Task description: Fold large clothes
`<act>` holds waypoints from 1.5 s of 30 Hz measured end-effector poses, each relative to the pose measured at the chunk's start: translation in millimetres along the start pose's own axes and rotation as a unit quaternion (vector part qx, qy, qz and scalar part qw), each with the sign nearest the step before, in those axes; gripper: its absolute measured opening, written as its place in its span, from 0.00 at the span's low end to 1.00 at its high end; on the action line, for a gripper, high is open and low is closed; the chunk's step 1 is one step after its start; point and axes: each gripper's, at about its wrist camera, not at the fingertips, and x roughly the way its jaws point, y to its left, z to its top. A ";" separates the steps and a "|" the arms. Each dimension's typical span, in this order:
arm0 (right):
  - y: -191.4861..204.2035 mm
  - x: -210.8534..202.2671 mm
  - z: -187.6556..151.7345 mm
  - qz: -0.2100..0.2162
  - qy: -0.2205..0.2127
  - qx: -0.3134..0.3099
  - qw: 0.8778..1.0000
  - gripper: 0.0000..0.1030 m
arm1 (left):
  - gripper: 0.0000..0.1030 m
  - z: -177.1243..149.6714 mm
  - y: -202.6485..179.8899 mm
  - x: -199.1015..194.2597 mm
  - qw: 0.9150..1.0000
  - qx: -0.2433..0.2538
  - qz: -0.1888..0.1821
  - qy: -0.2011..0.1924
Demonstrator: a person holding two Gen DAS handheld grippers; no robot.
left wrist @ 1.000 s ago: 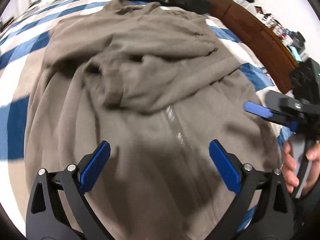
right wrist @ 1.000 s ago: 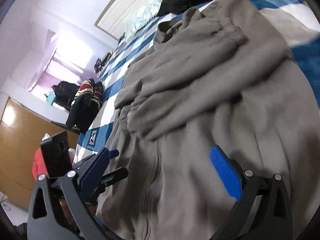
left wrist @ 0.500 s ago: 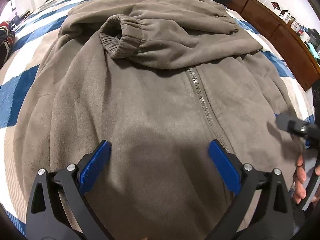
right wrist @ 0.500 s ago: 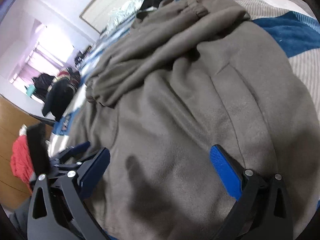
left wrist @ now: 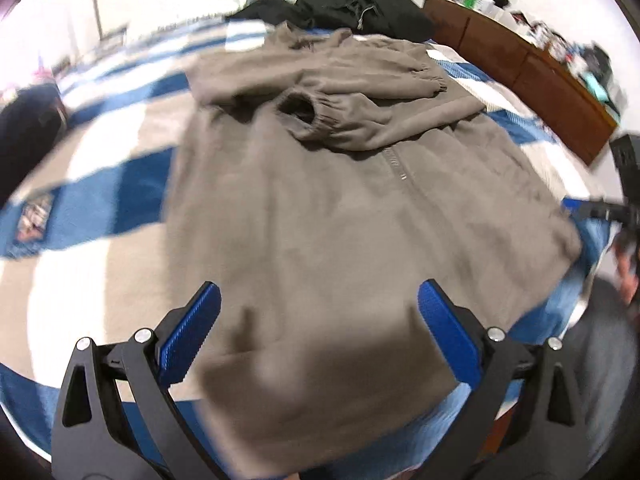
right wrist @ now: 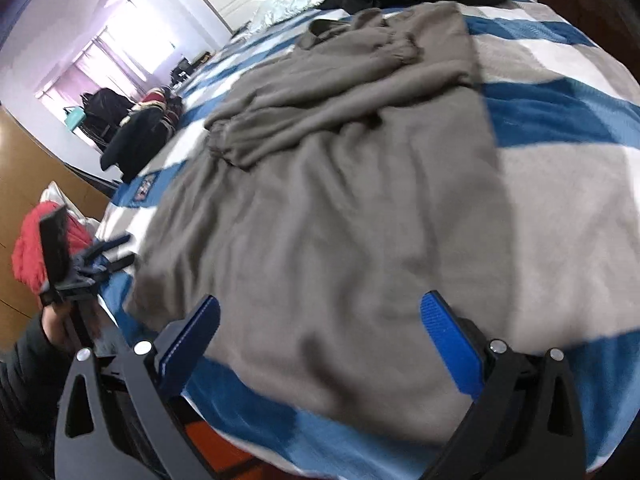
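A large taupe-grey zip-up fleece jacket [left wrist: 344, 216] lies spread front-up on the blue, white and beige checked bed [left wrist: 112, 200], its hem at the near edge. The zip [left wrist: 394, 160] runs up the middle. Both sleeves [left wrist: 360, 120] are folded across the chest, their elasticated cuffs [left wrist: 298, 110] bunched, one showing its open end. The collar [right wrist: 332, 28] points toward the far end.

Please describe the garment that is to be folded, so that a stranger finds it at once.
On the blue-and-white checked bed cover, nearest the foot, lies a grey-brown zip jacket, its sleeves crossed over its chest. The black clothes lie heaped beyond its collar.
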 end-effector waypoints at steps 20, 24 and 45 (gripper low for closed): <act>-39.0 29.0 -34.5 0.014 0.045 0.058 0.997 0.96 | 0.94 -58.9 58.6 29.8 0.995 -0.060 -0.019 0.082; -38.5 31.6 -30.1 0.015 0.034 0.077 0.996 0.96 | 0.94 -53.8 56.1 36.5 0.991 -0.086 -0.070 0.074; -27.0 18.4 -25.3 0.039 0.001 0.079 0.996 0.22 | 0.15 -55.3 70.6 29.9 0.967 -0.178 -0.157 0.088</act>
